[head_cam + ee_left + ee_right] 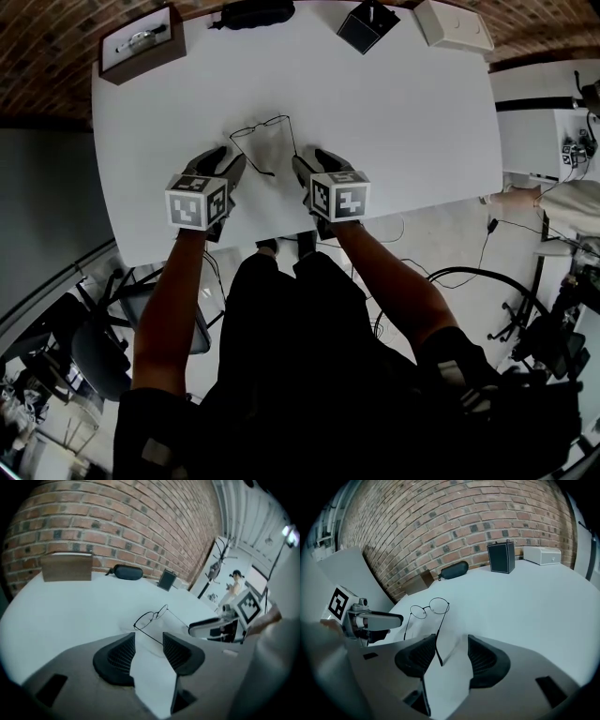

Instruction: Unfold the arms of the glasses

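Thin black wire makes up the round glasses [262, 127]. They sit on the big white surface [403, 112], a little left of the middle and close to the near edge. The two round lenses face the far brick wall [440, 522]. Both thin arms look folded out already. They point back toward the person, one on each side.

The left tongs [228, 159] are open. In the left gripper view the two dark ribbed pads [119, 656] stand apart, and white surface shows between them. The tip of the left arm of the glasses lies just at that gap, but the pads do not squeeze it.

The right tongs [314, 159] are open too. In the right gripper view the tip of the right arm lies in the gap, right beside the left pad. I cannot tell if it touches that pad. Nothing is pinched.

I think the tongs sit this way because each one looks after one arm. They are low and tilted down, so a thin wire can be caught or let go without knocking the glasses over. Both arms look spread, so the job seems done or nearly done.

At the far edge of the surface are a brown wooden box [141, 42] on the left, a long black case [253, 13], a small black box [367, 25] and a white box [453, 25] on the right. All are well apart from the glasses.
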Demonstrator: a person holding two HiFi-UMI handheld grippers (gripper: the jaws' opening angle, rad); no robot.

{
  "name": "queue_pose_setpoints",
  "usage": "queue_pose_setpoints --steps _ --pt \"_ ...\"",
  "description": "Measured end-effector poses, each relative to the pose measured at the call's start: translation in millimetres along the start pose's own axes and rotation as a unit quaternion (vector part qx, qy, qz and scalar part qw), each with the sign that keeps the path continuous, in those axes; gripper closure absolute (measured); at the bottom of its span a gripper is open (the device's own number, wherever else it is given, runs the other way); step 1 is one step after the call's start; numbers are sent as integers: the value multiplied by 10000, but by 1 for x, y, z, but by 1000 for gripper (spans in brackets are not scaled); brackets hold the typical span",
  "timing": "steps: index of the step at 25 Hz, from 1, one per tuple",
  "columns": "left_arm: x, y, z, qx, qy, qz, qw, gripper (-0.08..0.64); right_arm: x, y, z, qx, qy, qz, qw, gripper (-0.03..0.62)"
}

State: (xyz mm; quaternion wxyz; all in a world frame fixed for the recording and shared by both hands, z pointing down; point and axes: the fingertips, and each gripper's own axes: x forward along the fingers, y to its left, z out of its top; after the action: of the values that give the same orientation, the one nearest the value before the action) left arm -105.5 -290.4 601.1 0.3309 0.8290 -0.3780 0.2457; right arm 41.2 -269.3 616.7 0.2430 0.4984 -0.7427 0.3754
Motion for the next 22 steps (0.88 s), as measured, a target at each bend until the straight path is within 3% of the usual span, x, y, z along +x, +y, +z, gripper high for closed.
queue_pose_setpoints --steps 3,7,12,22 --pt "-9 -6 2 -759 -431 191 9960 329 -2 1 2 -43 -27 54 10000 394" --pt "8 -23 -18 -852 -148 519 9949 279 -1 1 2 -100 -8 78 9999 394" --pt "22 -27 -30 -249 185 728 9969 280 1 1 2 -156 5 69 9999 394" --pt "10 -20 -32 927 420 521 9934 281 2 2 2 -261 -6 183 9995 394"
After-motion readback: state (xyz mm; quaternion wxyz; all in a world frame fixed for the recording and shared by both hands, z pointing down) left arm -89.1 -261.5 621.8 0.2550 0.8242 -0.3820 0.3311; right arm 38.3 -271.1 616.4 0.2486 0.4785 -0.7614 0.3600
